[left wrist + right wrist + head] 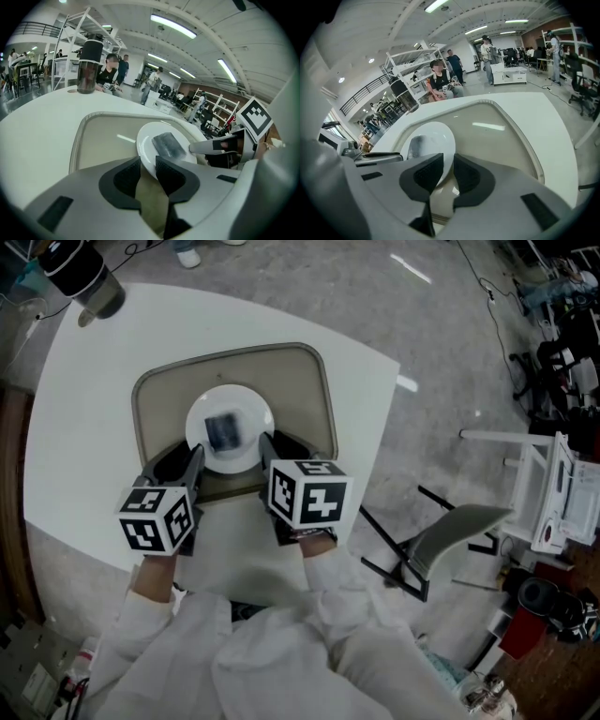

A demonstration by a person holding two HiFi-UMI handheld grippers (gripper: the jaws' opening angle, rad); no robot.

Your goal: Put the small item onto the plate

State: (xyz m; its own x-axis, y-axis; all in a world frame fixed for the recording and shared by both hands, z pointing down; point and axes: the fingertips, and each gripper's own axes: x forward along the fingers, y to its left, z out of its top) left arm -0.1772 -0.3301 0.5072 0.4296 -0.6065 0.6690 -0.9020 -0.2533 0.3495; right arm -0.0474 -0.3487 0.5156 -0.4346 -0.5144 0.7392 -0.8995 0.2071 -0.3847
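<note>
Head view: a white table (pixel 84 446) is seen from above, with a beige tray (pixel 305 390) on it. 1 white plate (pixel 199 426) lies in the near half of the tray. The small item (pixel 225 430), a dark, flat, roughly rectangular piece, is lying on the middle of the plate.

The plate's near rim is flanked by the 2 grippers, the left gripper (pixel 191 457) at its left and the right gripper (pixel 272 444) at its right. Both are pointed forward and down. The person's white sleeves (pixel 281 652) fill the bottom of the frame. A dark bottle (pixel 84 277) stands upright at the table's far left corner, well apart from the tray.

In the left gripper view, the left gripper (pixel 147 165) is seen clamped on the plate (pixel 144 140): the rim runs in between the 2 dark pads. The item (pixel 168 144) is resting on the plate just beyond them, and a finger of the right gripper (pixel 211 146) reaches in from the right.

In the right gripper view, the right gripper (pixel 445 169) is likewise pinched onto the rim of the plate (pixel 437 137), with the grey item (pixel 417 143) visible on the plate's far side.

Whether the plate is lifted off the tray cannot be told.
</note>
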